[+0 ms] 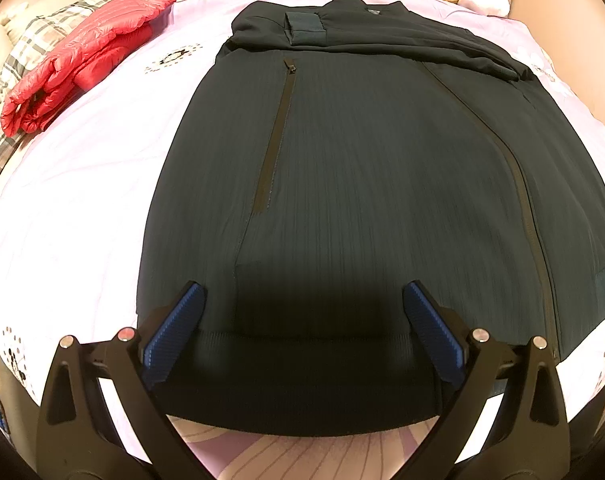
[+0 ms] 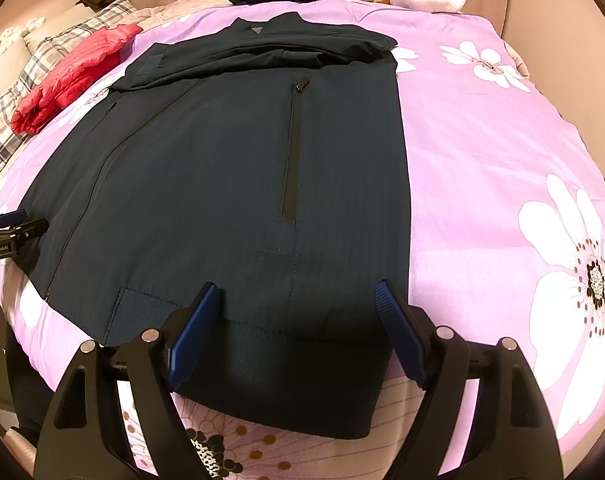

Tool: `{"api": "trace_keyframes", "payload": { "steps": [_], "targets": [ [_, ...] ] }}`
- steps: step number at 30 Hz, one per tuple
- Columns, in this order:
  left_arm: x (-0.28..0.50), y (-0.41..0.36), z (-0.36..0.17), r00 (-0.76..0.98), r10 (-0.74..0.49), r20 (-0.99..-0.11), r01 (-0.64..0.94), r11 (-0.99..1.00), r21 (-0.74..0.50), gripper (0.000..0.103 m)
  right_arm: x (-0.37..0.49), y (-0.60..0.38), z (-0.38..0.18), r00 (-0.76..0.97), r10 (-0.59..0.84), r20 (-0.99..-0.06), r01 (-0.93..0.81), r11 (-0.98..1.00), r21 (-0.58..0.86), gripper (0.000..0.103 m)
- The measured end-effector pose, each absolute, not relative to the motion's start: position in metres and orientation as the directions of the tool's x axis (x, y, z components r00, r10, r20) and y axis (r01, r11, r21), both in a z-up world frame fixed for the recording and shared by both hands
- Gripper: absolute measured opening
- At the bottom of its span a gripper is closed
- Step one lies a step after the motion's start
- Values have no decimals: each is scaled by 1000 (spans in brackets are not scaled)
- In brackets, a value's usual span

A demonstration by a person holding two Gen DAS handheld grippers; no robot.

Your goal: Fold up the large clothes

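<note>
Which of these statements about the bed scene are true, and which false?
1. The dark jacket lies flat on the bedspread. True.
2. The left gripper is clamped shut on the hem. False: its jaws stand wide open over the hem.
3. A red jacket lies beside the dark one. True.
4. The right gripper holds a sleeve. False: it is open and holds nothing.
5. The dark jacket's sleeves hang off the bed. False: they are folded across its top.

Dark zip-front jacket spread flat on a pale lilac bedspread, sleeves folded across the chest. Left gripper above the hem, blue pads wide apart. Folded red puffer jacket far left, on a plaid pillow.
</note>
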State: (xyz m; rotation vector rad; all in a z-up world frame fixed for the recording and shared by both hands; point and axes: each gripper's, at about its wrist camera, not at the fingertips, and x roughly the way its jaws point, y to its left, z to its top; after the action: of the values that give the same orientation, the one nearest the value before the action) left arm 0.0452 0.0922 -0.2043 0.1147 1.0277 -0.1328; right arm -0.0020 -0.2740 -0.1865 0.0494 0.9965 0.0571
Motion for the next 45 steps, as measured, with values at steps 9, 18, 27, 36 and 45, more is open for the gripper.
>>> {"api": "trace_keyframes", "payload": {
  "steps": [9,18,27,36,45],
  "targets": [
    [35,95,-202,513,-58,-857,164,986,32,101,-8,-274,-185,542,67,-838,-31,998,60,80],
    [24,96,-202,508,-57,-859,184,982,44,101,-17,-272,-184,544,35,-839,-32,999,21,80],
    [20,98,-200,508,-55,-860,178,983,43,101,-30,-290,-190,519,77,-851,40,993,114,85],
    [7,108,-198,506,-56,-860,178,983,41,101,-35,-298,-188,516,85,-852,61,989,135,85],
    [-1,140,-186,501,-114,-858,126,990,-58,101,-40,-312,-184,532,161,-831,75,969,235,85]
  ]
}}
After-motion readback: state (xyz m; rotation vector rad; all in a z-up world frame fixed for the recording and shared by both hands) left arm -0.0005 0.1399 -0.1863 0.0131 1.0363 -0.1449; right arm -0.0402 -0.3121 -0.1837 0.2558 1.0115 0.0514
